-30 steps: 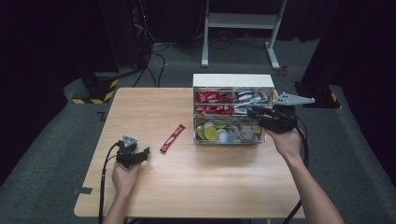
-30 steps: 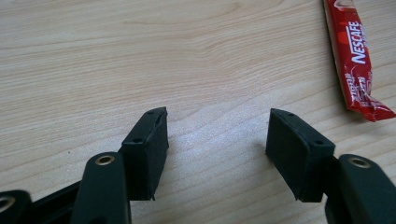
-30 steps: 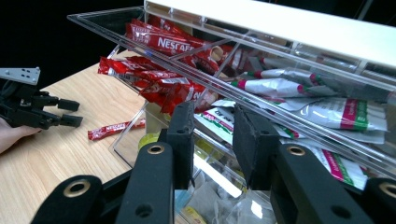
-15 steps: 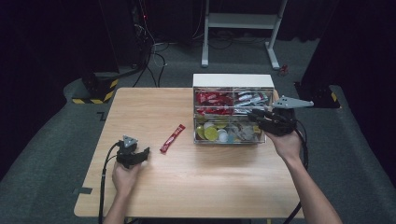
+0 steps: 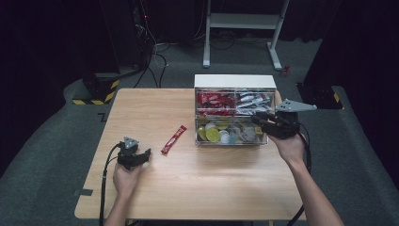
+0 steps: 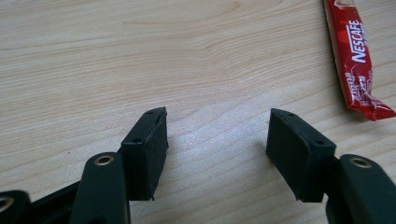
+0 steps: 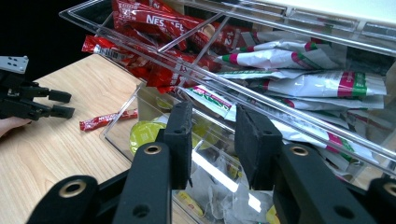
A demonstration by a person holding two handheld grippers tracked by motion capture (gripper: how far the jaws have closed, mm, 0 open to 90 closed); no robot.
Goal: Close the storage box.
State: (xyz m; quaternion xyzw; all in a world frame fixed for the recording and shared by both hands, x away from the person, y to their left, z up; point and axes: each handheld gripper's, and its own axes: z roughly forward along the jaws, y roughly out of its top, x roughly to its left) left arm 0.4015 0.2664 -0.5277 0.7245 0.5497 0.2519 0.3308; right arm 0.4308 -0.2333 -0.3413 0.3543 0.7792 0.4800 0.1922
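The clear organizer box (image 5: 234,115) stands at the table's (image 5: 197,179) far right, its front compartment holding yellow pods (image 7: 142,130) and tea bags (image 7: 210,193), with red sachets and white-green sachets behind. The tea bags look light, soft and crinkly, best pinched at a paper edge. The right gripper (image 7: 212,140) hovers over that compartment, fingers narrow, just been opening, nothing between them. The left gripper (image 6: 217,151) rests on the table, fingers wide and empty, near a loose red coffee stick (image 6: 357,56).
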